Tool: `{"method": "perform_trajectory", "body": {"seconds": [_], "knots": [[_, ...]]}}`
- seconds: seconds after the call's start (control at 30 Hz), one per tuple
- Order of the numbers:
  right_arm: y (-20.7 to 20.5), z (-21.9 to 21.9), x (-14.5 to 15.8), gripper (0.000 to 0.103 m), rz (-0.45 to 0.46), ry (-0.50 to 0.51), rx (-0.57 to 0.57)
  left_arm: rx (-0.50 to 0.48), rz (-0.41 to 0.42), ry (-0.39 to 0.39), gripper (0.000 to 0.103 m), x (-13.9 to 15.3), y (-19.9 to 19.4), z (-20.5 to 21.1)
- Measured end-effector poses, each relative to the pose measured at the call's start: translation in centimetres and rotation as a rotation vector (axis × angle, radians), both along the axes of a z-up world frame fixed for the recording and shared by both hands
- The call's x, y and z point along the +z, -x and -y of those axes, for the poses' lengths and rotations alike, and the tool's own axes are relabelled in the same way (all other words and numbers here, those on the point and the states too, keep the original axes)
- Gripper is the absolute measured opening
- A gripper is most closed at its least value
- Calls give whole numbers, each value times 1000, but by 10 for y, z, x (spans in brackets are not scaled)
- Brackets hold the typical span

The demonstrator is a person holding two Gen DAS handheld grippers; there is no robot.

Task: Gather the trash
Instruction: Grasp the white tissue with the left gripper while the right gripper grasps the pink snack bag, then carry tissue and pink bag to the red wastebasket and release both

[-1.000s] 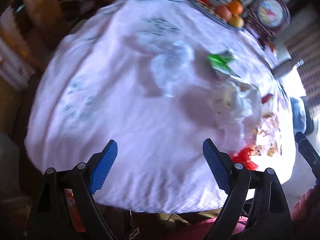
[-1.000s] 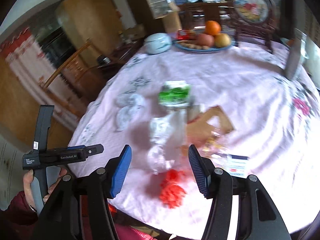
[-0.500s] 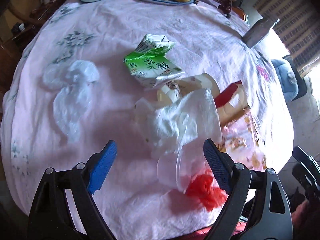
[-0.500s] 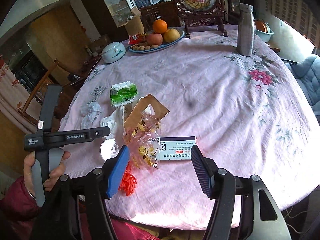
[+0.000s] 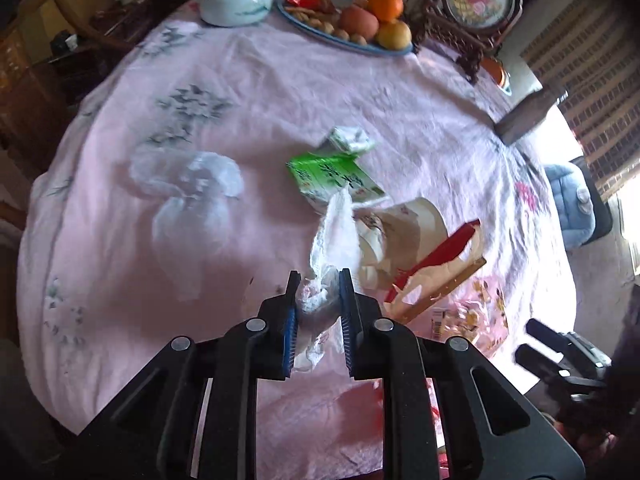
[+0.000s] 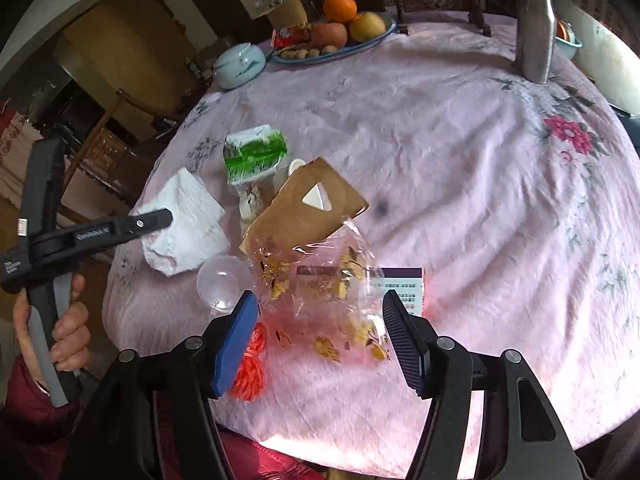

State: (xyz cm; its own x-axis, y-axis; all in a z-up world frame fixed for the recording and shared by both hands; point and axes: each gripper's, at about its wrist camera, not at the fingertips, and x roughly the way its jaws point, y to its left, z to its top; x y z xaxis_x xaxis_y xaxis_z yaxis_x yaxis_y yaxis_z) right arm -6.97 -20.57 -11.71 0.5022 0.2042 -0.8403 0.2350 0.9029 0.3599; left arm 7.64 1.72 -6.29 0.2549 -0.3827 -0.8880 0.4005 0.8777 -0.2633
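Left wrist: my left gripper (image 5: 319, 294) jaws clamped on white tissue (image 5: 334, 236), lifting it off desk (image 5: 280, 92) for disposal. Right gripper (image 6: 320, 320) jaws apart, straddling clear snack bag (image 6: 320, 292), likely next.

Fruit plate (image 6: 376, 38), steel flask (image 6: 536, 24), lidded bowl (image 5: 236, 0)

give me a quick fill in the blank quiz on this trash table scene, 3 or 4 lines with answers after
1. The left gripper is shut on a crumpled white ____.
2. The right gripper is ____, hovering over the clear snack bag.
3. The crushed carton beside the paper cup is white and ____.
4. The fruit plate holds an orange at the ____ side of the table.

Answers: tissue; open; green; far
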Motion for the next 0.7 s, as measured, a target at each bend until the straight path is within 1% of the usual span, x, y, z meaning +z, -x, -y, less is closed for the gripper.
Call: {"method": "perform_trajectory", "body": {"seconds": [0.07, 0.13, 0.17, 0.2, 0.23, 0.37, 0.4, 0.47, 0.5, 0.53, 0.57, 0.6, 0.63, 0.7], "knots": [[-8, 0, -10, 69, -33, -1, -9, 25, 14, -4, 20, 6, 1, -8], [-10, 4, -13, 78, -36, 10, -37, 43, 27, -17, 20, 9, 2, -13], [-10, 7, -13, 81, -33, 16, -49, 48, 30, -23, 20, 10, 3, -15], [-11, 9, -13, 88, -34, 25, -58, 53, 32, -29, 20, 10, 4, -17], [-12, 10, -15, 92, -37, 32, -63, 57, 32, -33, 20, 10, 5, -18], [-24, -2, -26, 95, -69, 4, 1, 71, 27, -39, 20, 10, 6, -22], [-28, -6, -29, 95, -83, 10, 22, 72, 27, -41, 20, 11, 6, -22], [-35, -16, -35, 94, -106, 61, 50, 72, 30, -45, 20, 12, 7, -22], [-35, -17, -35, 76, -102, 82, 50, 71, 32, -46, 20, 13, 7, -23], [-35, -16, -33, 47, -84, 75, 53, 70, 35, -47, 20, 14, 8, -23], [-34, -13, -29, 44, -63, 55, 46, 71, 37, -45, 20, 15, 8, -24], [-32, -11, -23, 35, -25, 46, 38, 73, 39, -44, 20, 16, 8, -25], [-30, -10, -16, 30, 0, 55, 38, 75, 43, -42, 20, 18, 8, -26], [-26, -9, -2, 26, 58, 59, 46, 84, 54, -40, 20, 21, 9, -31]]}}
